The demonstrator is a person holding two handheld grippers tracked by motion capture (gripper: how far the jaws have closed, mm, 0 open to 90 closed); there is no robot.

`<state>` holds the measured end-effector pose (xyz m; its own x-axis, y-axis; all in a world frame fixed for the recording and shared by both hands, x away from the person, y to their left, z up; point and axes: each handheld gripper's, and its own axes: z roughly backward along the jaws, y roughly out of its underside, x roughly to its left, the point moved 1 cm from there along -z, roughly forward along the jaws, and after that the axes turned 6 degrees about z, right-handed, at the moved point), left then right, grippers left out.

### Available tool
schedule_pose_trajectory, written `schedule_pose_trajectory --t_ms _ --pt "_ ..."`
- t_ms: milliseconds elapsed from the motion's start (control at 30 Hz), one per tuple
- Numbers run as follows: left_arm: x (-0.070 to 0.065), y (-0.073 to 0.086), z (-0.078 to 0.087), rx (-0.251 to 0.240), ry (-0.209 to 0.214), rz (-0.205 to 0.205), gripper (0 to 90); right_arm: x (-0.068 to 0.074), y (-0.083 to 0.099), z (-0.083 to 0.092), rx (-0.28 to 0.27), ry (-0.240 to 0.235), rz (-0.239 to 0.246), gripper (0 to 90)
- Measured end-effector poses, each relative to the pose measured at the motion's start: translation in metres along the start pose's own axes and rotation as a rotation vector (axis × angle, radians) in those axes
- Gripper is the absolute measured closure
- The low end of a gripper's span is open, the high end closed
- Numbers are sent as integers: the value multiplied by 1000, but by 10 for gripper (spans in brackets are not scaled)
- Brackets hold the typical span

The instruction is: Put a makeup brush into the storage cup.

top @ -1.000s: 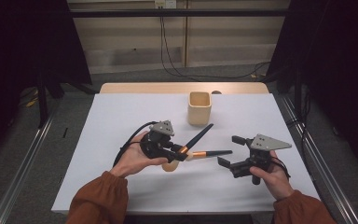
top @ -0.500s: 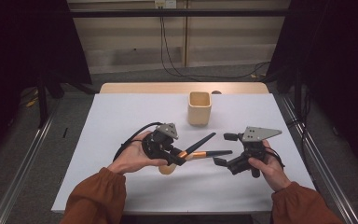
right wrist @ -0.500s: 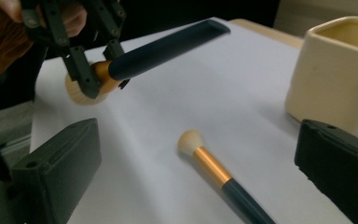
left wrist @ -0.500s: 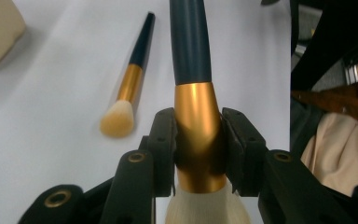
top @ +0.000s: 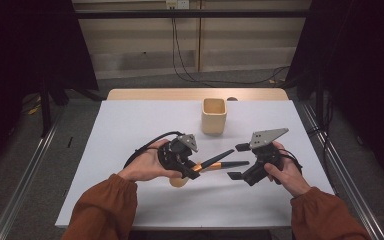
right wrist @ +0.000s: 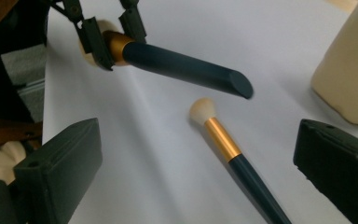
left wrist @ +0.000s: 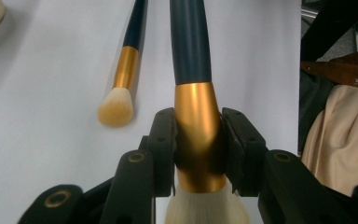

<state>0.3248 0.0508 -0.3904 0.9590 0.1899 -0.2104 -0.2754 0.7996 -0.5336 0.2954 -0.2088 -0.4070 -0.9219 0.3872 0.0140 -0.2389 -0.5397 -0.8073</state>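
Left gripper (top: 192,167) clenched on gold ferrule of large makeup brush (left wrist: 192,60); bristle head toward camera in left gripper view, dark handle lifted off white worktop (top: 130,125), pointing toward right gripper (top: 240,161). Right gripper released, jaws wide apart, nothing between them, just beyond tip of held brush. Small makeup brush (right wrist: 228,151) lies flat on worktop under large one, bristles pale. Beige cup (top: 214,116) stands upright farther back, apart from both grippers.
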Motion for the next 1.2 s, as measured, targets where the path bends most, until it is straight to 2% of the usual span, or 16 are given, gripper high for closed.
schedule_pose_trajectory --t_ms 300,467,567,600,633,700,900,1000,1100,1167,1200 --pt "3 -3 -6 90 11 -4 668 -6 -13 -9 156 -100 33 17" --pt "4 -4 -7 118 9 -8 668 -8 -18 -15 238 -81 74 35" --pt "4 -5 -9 150 16 -21 668 -8 -20 -20 282 -116 113 25" --pt "3 -5 -11 161 21 -11 667 -7 -21 -21 304 -116 118 33" --pt "5 -5 -12 174 21 -23 667 -7 -23 -24 324 -113 133 41" --pt "6 -5 -14 179 18 -17 668 -7 -26 -27 366 -112 151 36" --pt "4 -6 -17 185 25 -22 667 -9 -34 -38 437 -139 168 42" --pt "4 -7 -18 187 22 -37 667 -8 -37 -44 471 -165 193 99" --pt "4 -7 -19 188 26 -36 667 -6 -39 -48 473 -174 227 113" --pt "3 -7 -19 194 23 -47 667 -5 -40 -51 483 -191 221 113" --pt "2 -7 -20 190 24 -37 667 -5 -40 -52 480 -192 222 121"
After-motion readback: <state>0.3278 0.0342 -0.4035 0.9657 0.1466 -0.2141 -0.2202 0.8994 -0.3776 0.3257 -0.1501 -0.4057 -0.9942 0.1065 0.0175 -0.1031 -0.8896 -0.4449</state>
